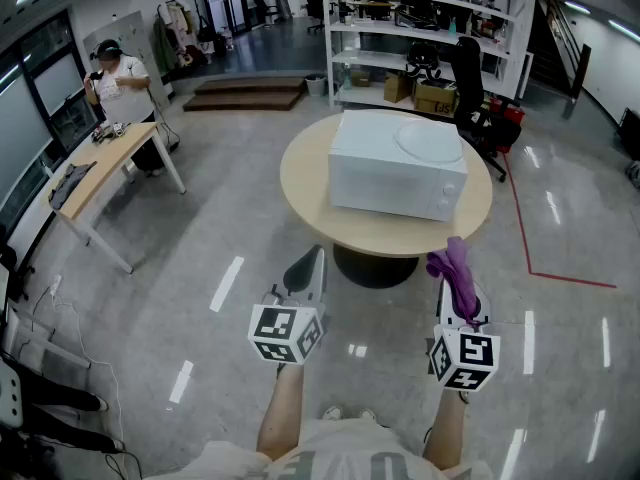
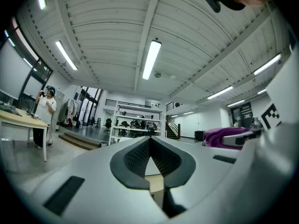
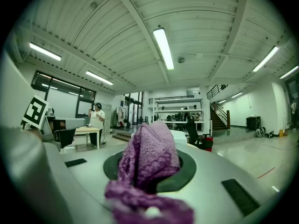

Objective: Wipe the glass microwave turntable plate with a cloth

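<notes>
In the head view, the round desk stands well ahead of the person, with a white microwave on it. A pale round disc on top of the microwave looks like the glass plate. Both tongs are held low over the floor, well apart from it. The left tongs come to a point. The right tongs have a purple cloth sticking up out of them.

In the left gripper view, the tongs are pressed together at the tips, with nothing between them.

In the right gripper view, the tongs are squeezed on the cloth. It bunches up and flops over the front.

I think the plate is hard, smooth and slippery, and it would break if dropped. The empty tongs could steady it by the rim while the soft cloth rubs its flat face.
</notes>
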Demonstrator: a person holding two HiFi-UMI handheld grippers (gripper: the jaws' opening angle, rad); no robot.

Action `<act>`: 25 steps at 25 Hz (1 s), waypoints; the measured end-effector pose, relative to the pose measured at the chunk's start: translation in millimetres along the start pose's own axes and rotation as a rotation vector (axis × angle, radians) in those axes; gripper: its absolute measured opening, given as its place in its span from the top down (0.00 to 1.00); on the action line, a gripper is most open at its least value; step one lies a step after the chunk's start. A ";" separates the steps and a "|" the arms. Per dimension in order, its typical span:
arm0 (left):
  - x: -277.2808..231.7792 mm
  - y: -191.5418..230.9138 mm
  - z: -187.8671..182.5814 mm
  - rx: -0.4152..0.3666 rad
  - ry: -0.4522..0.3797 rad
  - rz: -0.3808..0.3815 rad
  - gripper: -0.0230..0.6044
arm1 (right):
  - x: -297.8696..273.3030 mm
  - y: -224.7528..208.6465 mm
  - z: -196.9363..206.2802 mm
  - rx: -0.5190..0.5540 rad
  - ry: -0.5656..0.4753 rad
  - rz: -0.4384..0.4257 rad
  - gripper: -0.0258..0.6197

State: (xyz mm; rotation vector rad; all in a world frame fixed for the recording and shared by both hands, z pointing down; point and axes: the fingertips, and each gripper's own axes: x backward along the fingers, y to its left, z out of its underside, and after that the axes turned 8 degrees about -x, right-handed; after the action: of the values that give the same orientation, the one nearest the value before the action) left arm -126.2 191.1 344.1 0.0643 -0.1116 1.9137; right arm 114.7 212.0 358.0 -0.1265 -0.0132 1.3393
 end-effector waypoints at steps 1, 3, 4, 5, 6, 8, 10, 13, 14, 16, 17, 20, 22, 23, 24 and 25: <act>1.8 -2.1 -0.4 -0.006 0.003 0.001 0.96 | 2.0 -2.0 1.4 -0.004 0.004 0.002 0.88; 4.5 -6.1 -1.4 -0.015 0.008 0.004 0.96 | 5.3 -5.6 3.8 -0.012 0.011 0.004 0.89; 5.0 -7.8 -1.9 -0.016 0.009 0.006 0.96 | 6.4 -7.1 4.6 -0.017 0.014 0.003 0.88; 5.2 -9.4 -2.3 -0.017 0.009 0.007 0.96 | 7.2 -8.2 5.4 -0.021 0.016 0.002 0.88; 5.0 -11.0 -2.6 -0.017 0.010 0.009 0.96 | 7.9 -9.1 6.2 -0.025 0.018 0.001 0.89; 4.0 -15.5 -2.2 -0.018 0.014 0.016 0.96 | 9.0 -10.8 7.5 -0.028 0.023 0.000 0.89; 1.7 -22.0 0.2 -0.021 0.021 0.026 0.96 | 9.5 -13.6 8.1 -0.033 0.025 -0.002 0.89; -3.4 -29.1 6.5 -0.027 0.033 0.031 0.96 | 6.9 -22.8 8.4 -0.048 0.009 -0.005 0.89; -4.9 -30.2 7.8 -0.028 0.034 0.030 0.96 | 6.0 -26.4 7.8 -0.053 0.002 -0.006 0.89; -6.0 -31.3 8.2 -0.032 0.035 0.025 0.96 | 6.6 -32.3 4.7 -0.063 -0.011 -0.006 0.89; -5.5 -31.9 7.6 -0.033 0.036 0.023 0.96 | 8.5 -34.6 2.8 -0.069 -0.017 -0.006 0.89; -6.0 -38.2 6.2 -0.036 0.039 0.019 0.96 | 13.9 -43.6 -0.9 -0.089 -0.025 -0.010 0.89; -11.1 -47.8 7.7 -0.039 0.044 0.022 0.96 | 13.8 -54.1 0.4 -0.102 -0.020 -0.014 0.89; -14.0 -53.3 8.9 -0.040 0.047 0.025 0.96 | 13.3 -59.3 2.0 -0.106 -0.015 -0.018 0.89; -16.4 -58.8 9.9 -0.041 0.048 0.029 0.96 | 13.1 -63.3 3.7 -0.110 -0.010 -0.022 0.89; -17.8 -64.4 10.3 -0.041 0.048 0.034 0.96 | 13.5 -65.9 4.9 -0.113 -0.007 -0.029 0.89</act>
State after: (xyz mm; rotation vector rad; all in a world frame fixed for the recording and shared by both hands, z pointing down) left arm -59.7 194.9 355.6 -0.0112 -0.1208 1.9453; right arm 181.4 210.7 368.5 -0.2164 -0.0965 1.3103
